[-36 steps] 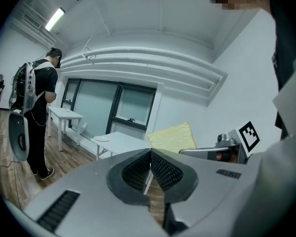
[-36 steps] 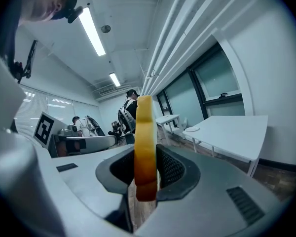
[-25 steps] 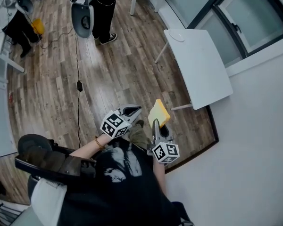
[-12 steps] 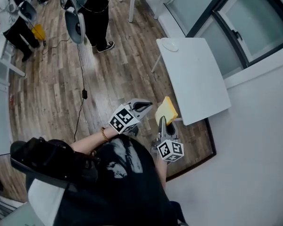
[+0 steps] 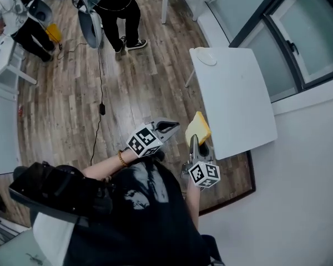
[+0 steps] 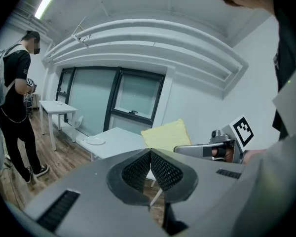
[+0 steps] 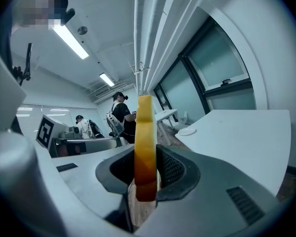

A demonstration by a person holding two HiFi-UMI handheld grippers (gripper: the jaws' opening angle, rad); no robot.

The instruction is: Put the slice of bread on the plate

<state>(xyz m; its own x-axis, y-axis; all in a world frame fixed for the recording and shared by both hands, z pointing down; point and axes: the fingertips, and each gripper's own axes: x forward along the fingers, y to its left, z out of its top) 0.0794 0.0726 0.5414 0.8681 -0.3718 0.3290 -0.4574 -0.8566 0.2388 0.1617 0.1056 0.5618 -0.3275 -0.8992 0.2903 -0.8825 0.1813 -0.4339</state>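
One slice of bread (image 5: 197,128) stands edge-up, clamped in the right gripper (image 5: 195,141) beside the white table (image 5: 236,101). The left gripper (image 5: 171,127) is closed and empty. This looks like the carrying step, and next the bread must reach the plate (image 5: 206,57) at the table's far end.

Yellow bread slice (image 5: 197,128) upright; white plate (image 5: 206,56) well apart.

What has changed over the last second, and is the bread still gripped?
Both grippers have been carried closer to the white table; the bread slice is now beside its near end. Unchanged: the right gripper stays shut on it, the left gripper shut and empty, the plate at the table's far end.
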